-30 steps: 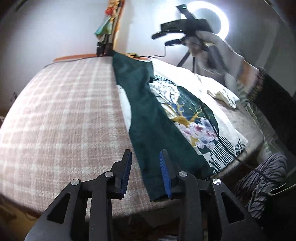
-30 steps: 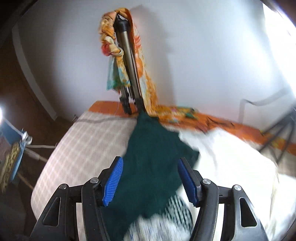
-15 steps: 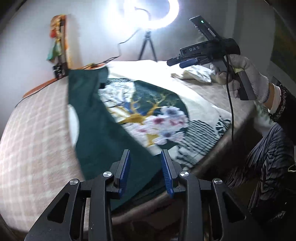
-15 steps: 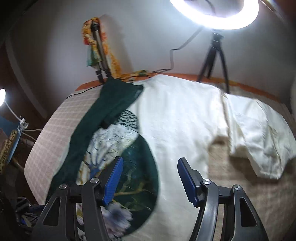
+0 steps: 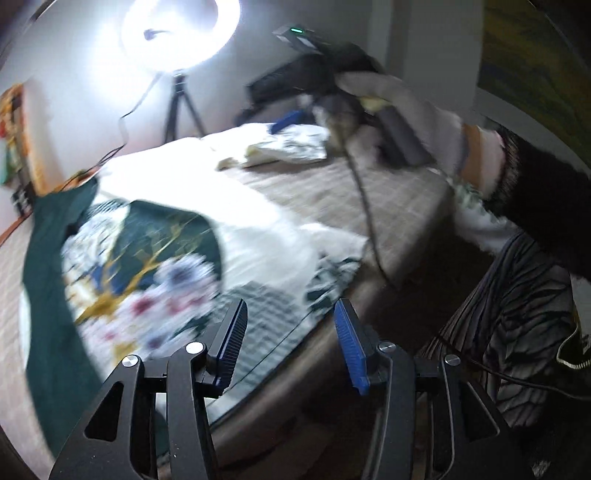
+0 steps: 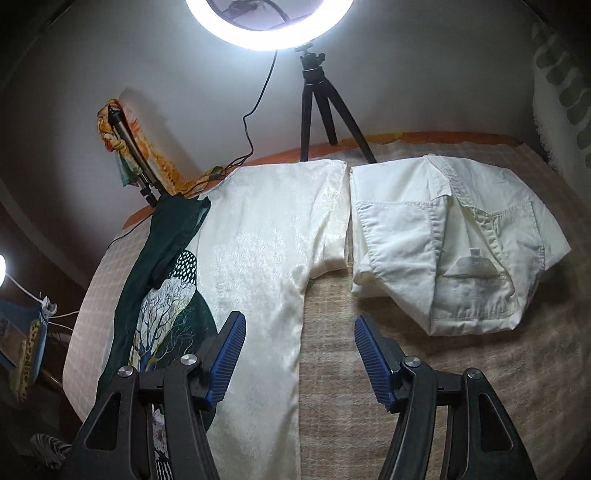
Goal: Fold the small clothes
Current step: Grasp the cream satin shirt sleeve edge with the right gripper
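A cream and dark green printed garment lies spread flat on the checked bed; it also shows in the left wrist view, blurred. A folded white shirt lies to its right. My right gripper is open and empty, hovering over the garment's right edge. My left gripper is open and empty, above the garment's hem at the bed's near edge. The right gripper, held in a gloved hand, shows blurred in the left wrist view.
A ring light on a black tripod stands at the bed's far edge. A second stand with an orange cloth is at the far left. The person's striped clothing is beside the bed.
Both grippers swung to the right across the bed. My left gripper opened wider. The right view now takes in the folded white shirt.
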The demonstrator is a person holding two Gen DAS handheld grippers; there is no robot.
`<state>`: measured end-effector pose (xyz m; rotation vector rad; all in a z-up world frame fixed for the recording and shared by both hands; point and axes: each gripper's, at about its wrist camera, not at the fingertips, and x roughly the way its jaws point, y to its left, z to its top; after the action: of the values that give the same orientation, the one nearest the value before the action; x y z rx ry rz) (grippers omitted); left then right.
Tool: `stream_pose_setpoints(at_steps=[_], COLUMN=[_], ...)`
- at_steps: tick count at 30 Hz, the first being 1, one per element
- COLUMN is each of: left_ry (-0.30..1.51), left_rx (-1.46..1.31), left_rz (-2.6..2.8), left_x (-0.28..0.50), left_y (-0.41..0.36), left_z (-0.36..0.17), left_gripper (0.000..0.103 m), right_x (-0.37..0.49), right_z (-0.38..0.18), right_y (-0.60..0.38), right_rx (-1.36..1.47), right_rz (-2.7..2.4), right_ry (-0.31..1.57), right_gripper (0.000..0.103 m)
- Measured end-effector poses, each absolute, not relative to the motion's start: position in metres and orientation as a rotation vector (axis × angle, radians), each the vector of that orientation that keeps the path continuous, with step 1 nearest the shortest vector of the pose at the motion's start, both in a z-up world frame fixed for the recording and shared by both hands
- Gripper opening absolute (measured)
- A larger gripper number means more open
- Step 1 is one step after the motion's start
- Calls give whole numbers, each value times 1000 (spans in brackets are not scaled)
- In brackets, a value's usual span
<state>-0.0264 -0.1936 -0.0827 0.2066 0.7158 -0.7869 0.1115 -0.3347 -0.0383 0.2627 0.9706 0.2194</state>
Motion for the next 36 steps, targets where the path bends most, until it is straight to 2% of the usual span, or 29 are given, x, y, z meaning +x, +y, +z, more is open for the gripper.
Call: stream_pose_setpoints(at_steps=[10, 16, 17, 18, 20, 36], left_ry=[709, 735, 734, 724, 711, 762], left_rx=[381, 454, 451, 441, 410, 190], left_rz=[-868, -800, -797, -809, -836, -847], left_x=[-18, 1, 4, 7, 7, 27], left_y=[-286, -317, -318, -319, -319, -302], left_z=[-98, -116, -118, -121, -120, -121], left_gripper=[49, 49, 46, 29, 9, 8], right_x=[171, 206, 212, 218, 234, 358], right_z=[-12, -13, -14, -16, -20, -87], right_y=[-363, -370, -369, -368, -365, -342], right_rx=[201, 156, 141, 128, 108, 62], right_rz=[226, 243, 245, 244, 246, 249], right_ry=[921, 940, 944, 949, 958, 1063], right_gripper=[64, 64, 64, 64, 64, 64])
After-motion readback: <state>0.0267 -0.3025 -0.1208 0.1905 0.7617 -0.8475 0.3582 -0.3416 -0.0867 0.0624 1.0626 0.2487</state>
